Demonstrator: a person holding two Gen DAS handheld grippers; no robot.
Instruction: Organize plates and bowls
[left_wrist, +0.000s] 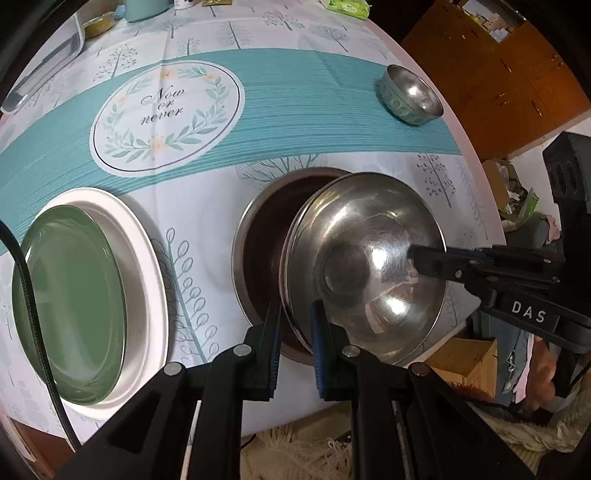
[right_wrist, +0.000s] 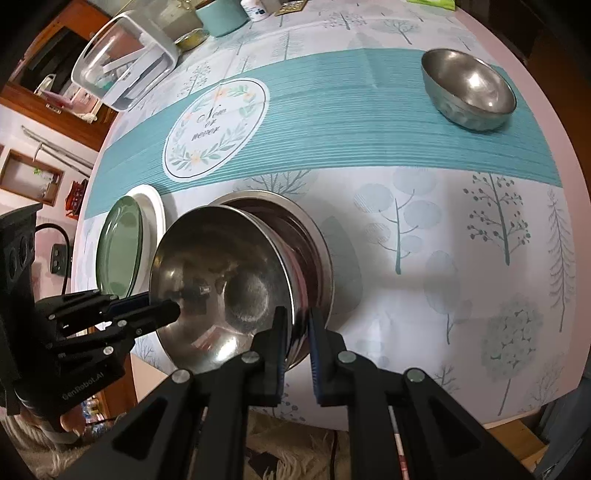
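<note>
Both claws (left_wrist: 295, 332) (right_wrist: 295, 332) pinch steel bowl (left_wrist: 369, 266) rim; tree-print tablecloth (right_wrist: 424, 229), wooden cabinet (left_wrist: 498, 74) behind.

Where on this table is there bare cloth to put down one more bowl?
Bare cloth lies on the teal band between the "Now or never" emblem and the small steel bowl, and on the tree-print area right of the large steel bowl. Crowded: the near edge by the green plate and the far-left clear container.
</note>
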